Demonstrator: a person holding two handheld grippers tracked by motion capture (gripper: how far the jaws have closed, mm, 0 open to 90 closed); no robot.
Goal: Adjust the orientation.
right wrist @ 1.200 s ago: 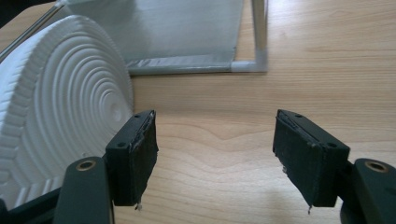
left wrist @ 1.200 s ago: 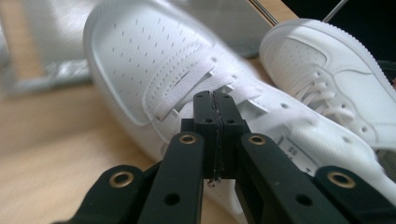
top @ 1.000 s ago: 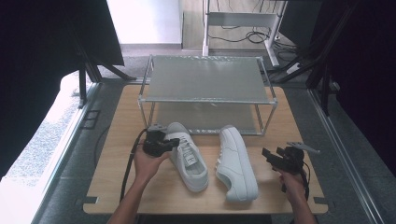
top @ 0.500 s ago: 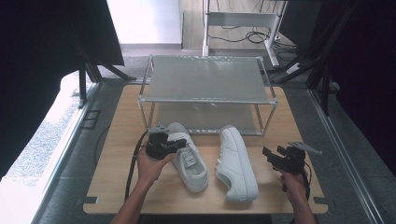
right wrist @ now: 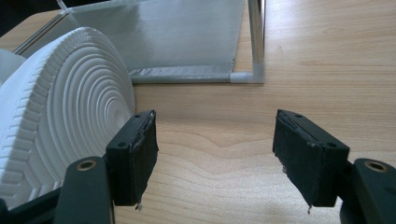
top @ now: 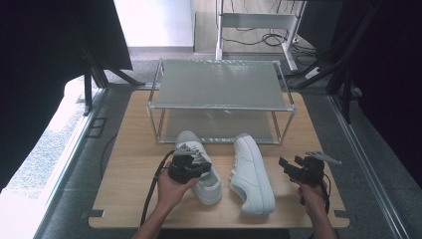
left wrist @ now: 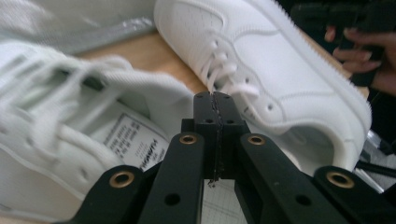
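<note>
Two white sneakers lie on the wooden table [top: 129, 149] in front of a metal rack. The left sneaker [top: 211, 186] stands upright, its insole label and laces [left wrist: 70, 126] blurred in the left gripper view. My left gripper [top: 201, 167] hovers over its opening with jaws pressed together [left wrist: 215, 100] and nothing visible between them. The right sneaker [top: 254, 174] lies on its side, its upper [left wrist: 261, 70] toward the left gripper and its ribbed sole [right wrist: 60, 121] toward my right gripper [top: 284, 167]. That gripper [right wrist: 215, 149] is open just right of the sole, low over the bare wood.
A two-shelf mesh rack [top: 219, 84] stands at the back of the table, its lower shelf [right wrist: 187, 37] and a corner post just beyond the shoes. Bare wood [right wrist: 327, 56] lies to the right of the right sneaker. Dark frames and floor surround the table.
My left gripper has shifted slightly right and nearer, further over the left sneaker. The right gripper and both sneakers have hardly moved.
</note>
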